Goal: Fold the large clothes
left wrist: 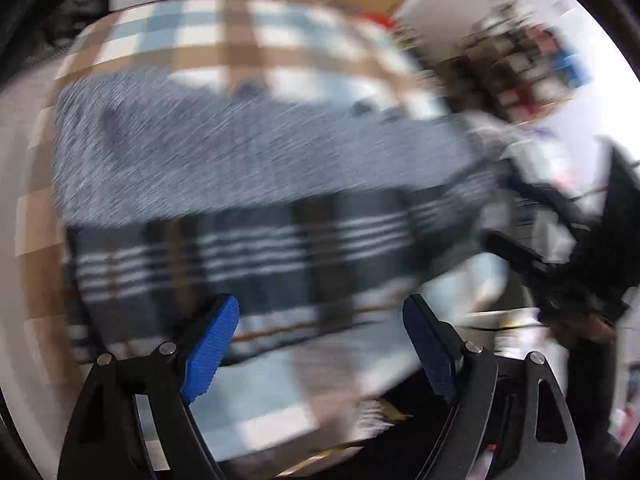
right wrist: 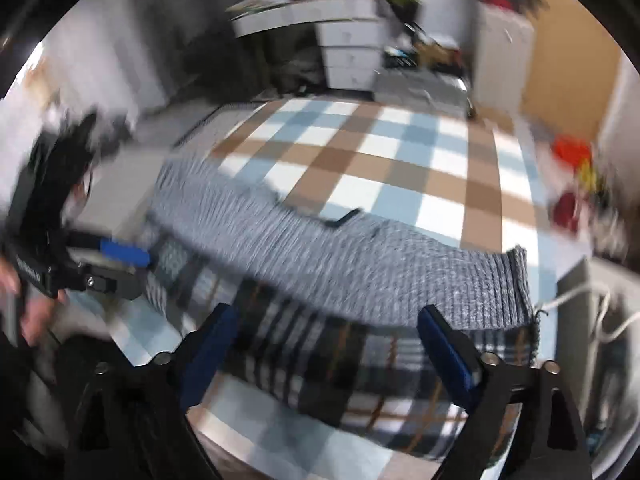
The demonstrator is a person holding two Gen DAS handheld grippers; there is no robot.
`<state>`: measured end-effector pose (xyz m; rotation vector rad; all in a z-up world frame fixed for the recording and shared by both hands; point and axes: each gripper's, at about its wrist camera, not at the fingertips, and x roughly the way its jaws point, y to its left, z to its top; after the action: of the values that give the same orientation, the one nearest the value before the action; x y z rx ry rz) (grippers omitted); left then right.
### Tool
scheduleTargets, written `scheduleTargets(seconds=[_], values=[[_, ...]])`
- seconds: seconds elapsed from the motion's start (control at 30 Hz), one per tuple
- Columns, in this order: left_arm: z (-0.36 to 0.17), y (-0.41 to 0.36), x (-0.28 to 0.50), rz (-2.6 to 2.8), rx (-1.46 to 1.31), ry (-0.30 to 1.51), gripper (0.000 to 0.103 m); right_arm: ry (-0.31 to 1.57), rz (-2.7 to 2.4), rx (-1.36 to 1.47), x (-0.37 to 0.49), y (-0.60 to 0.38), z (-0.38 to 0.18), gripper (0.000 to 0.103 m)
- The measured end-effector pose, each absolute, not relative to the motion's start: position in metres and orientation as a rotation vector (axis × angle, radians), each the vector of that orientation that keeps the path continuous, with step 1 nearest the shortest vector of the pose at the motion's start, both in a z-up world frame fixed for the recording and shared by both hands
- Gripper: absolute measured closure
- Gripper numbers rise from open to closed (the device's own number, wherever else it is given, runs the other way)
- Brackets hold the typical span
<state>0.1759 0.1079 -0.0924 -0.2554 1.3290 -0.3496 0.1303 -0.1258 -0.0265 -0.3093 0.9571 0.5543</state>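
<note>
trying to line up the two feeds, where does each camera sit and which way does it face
Left wrist: sits behind the open left gripper, looking steeply down at the grey knit over the plaid garment; the right gripper shows at right.
Right wrist: sits behind the open right gripper, looking down across the checked table; a hand shows at left.
Shared: knit, plaid garment, table.

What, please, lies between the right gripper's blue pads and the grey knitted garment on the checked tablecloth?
In the right wrist view, a dark plaid garment lies there, in front of the open right gripper; the grey knitted garment overlaps its far edge.
</note>
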Motion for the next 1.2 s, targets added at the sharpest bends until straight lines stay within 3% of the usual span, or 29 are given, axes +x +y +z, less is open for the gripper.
scheduleTargets(seconds=[0.13,0.23,0.37,0.6,0.67,0.8,0.93,1.0,1.07,1.1,1.17,1.2], values=[[-0.118,0.133,0.191,-0.354,-0.483,1.323,0.022,1.086,0.422,-0.357,0.139,-0.131,-0.084,0.008],[-0.122,0.135,0.198,-0.351,-0.497,1.317,0.022,1.063,0.400,-0.342,0.148,-0.136,-0.096,0.000],[-0.128,0.131,0.195,-0.333,-0.444,1.284,0.022,1.111,0.370,-0.142,0.168,-0.149,-0.115,0.000],[-0.105,0.135,0.192,-0.331,-0.450,1.326,0.022,1.190,0.384,-0.147,0.168,-0.148,-0.093,0.000],[-0.087,0.140,0.189,-0.329,-0.452,1.281,0.022,1.166,0.437,-0.055,0.162,-0.150,-0.062,0.005],[-0.072,0.146,0.178,-0.325,-0.394,1.228,0.022,1.110,0.656,0.172,0.148,-0.133,-0.012,0.004],[-0.099,0.165,0.179,-0.271,-0.448,1.258,0.022,1.289,0.829,0.452,0.159,-0.095,-0.031,0.005],[-0.112,0.174,0.177,-0.282,-0.483,1.250,0.022,1.361,0.786,0.456,0.169,-0.078,-0.053,0.018],[-0.115,0.176,0.177,-0.290,-0.486,1.234,0.022,1.425,0.713,0.457,0.179,-0.070,-0.078,0.038],[-0.114,0.177,0.176,-0.292,-0.491,1.224,0.022,1.463,0.676,0.472,0.185,-0.069,-0.094,0.041],[-0.113,0.177,0.174,-0.292,-0.485,1.212,0.022,1.536,0.616,0.498,0.194,-0.068,-0.125,0.074],[-0.115,0.176,0.175,-0.288,-0.462,1.197,0.022,1.527,0.624,0.534,0.198,-0.070,-0.132,0.076]])
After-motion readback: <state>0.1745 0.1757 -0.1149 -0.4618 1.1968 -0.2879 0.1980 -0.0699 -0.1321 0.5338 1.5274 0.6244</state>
